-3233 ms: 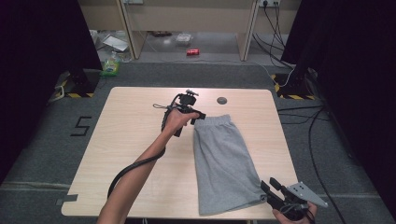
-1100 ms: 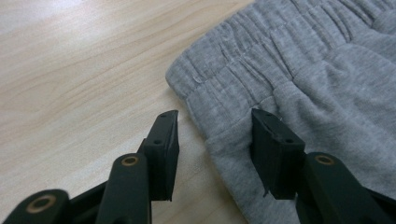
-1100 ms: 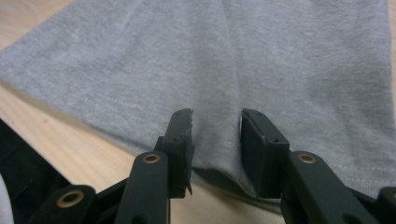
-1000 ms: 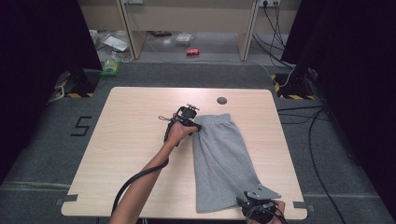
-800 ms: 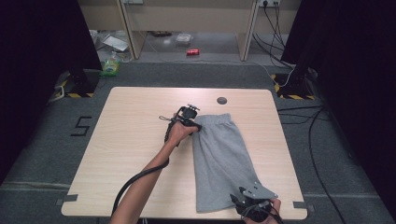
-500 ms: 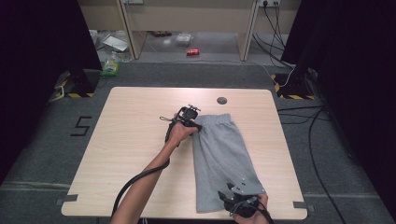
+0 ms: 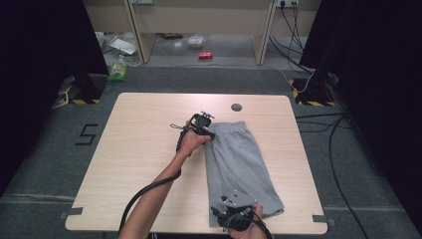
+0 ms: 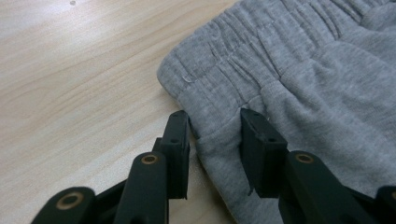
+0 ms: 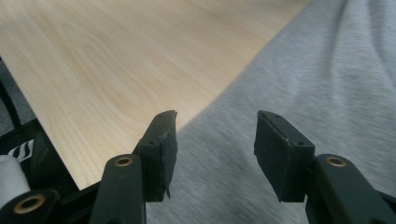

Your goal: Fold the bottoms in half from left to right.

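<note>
Grey shorts [image 7: 239, 159] lie folded lengthwise on the wooden table [image 7: 144, 149], waistband at the far end. My left gripper [image 7: 201, 124] rests at the waistband's left corner. In the left gripper view it [image 8: 212, 121] is open, its jaws straddling the shorts' [image 8: 303, 70] side edge just below the elastic. My right gripper [image 7: 234, 216] sits at the near hem's left corner by the table's front edge. In the right gripper view it [image 9: 215, 123] is open, low over the grey cloth [image 9: 327, 70] beside bare wood [image 9: 116, 46].
A round dark grommet [image 7: 236, 107] is set in the table beyond the shorts. The left half of the tabletop is bare wood. On the floor behind lie a red can [image 7: 205, 55], a green item [image 7: 118, 72] and cables [image 7: 328, 129] at the right.
My right gripper has slid left along the near hem, from its right corner to its left corner. The left gripper came down to the waistband corner earlier and has stayed there.
</note>
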A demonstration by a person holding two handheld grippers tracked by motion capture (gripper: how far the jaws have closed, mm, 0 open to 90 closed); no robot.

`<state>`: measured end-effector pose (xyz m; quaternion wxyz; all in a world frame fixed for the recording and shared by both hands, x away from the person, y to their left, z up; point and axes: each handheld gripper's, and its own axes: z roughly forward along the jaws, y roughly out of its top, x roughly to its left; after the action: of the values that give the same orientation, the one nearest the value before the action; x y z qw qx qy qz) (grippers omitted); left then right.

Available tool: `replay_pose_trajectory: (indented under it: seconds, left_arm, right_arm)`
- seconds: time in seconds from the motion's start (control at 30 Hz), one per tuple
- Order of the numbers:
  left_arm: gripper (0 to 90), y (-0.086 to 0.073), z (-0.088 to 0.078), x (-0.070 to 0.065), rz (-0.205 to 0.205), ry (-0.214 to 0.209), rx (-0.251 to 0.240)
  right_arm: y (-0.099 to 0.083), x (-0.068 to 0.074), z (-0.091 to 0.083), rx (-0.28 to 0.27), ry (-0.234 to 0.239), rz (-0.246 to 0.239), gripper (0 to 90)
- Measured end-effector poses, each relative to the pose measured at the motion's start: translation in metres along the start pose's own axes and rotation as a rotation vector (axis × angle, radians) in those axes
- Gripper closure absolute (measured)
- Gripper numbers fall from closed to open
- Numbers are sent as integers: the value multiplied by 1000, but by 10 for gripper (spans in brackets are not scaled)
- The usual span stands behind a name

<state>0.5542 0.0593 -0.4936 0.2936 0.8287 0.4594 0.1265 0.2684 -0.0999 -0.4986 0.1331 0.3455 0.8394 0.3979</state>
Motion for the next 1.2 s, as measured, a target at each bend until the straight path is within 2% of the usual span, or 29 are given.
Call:
replay_pose_trajectory:
  seconds: [0.23,0.43,0.63,0.7,0.77,0.83,0.9,0.93,1.07,1.2]
  left_arm:
    - [653,1,0,0,3,-2,3]
    - [656,1,0,0,14,-4,8]
    - [656,1,0,0,13,-1,7]
    - [656,1,0,0,13,-1,7]
    - [656,1,0,0,13,-1,8]
    - [656,1,0,0,13,-1,9]
    - [656,1,0,0,13,0,9]
    - [656,2,0,-1,15,3,11]
    - [657,2,0,-1,22,3,15]
    - [663,3,0,-1,34,11,17]
  right_arm:
    - [3,10,7,7,17,-12,476]
    - [1,13,9,17,28,-14,459]
    - [-1,15,12,43,18,-34,459]
    - [-3,15,15,69,16,-42,456]
    - [-4,16,16,68,7,-62,463]
    - [-4,17,16,74,-8,-85,497]
    - [-4,18,16,74,-12,-89,507]
    - [-4,17,16,75,-16,-86,572]
    - [-4,15,15,72,-9,-109,725]
    - [-2,15,19,66,8,-112,808]
